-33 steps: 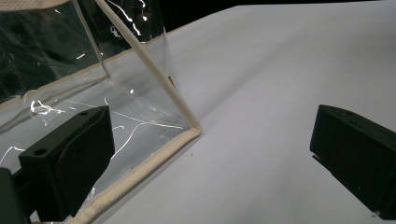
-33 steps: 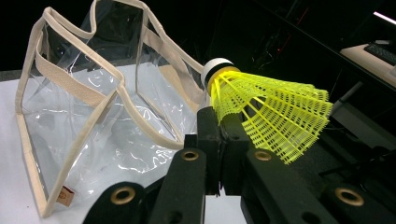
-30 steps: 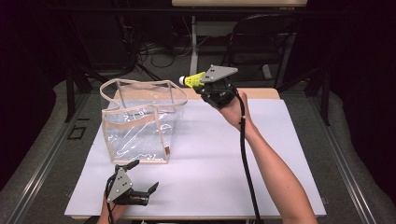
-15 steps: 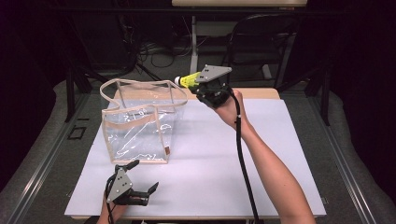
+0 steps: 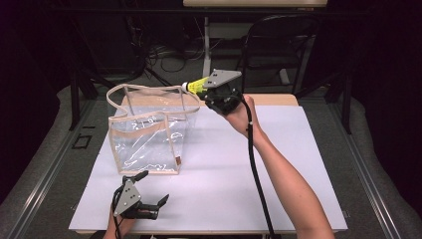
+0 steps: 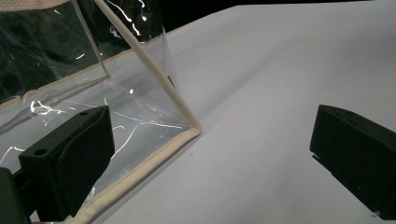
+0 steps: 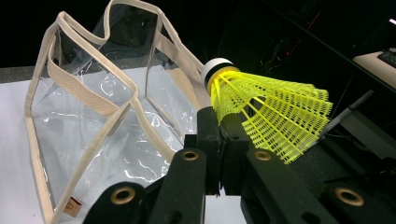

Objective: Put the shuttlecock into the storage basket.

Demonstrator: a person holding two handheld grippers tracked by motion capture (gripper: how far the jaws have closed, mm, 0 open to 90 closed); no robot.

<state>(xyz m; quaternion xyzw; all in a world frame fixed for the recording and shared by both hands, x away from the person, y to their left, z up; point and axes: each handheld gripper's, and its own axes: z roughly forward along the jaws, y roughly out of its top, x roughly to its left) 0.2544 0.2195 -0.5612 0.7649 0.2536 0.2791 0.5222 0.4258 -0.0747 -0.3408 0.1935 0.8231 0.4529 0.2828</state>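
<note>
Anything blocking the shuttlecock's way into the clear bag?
Nothing visible. The right gripper holds the yellow shuttlecock by the clear bag's open rim; only the cream handle curves close by.

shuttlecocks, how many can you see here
1: a yellow shuttlecock clamped in the right gripper, held by the clear bag's top rim. The bag looks empty, though glare could hide something.

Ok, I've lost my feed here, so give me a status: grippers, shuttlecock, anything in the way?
Right gripper shut on yellow shuttlecock, held at the clear bag rim. Left gripper open, low on the table near the bag's corner. Bag mouth open, nothing blocking.
</note>
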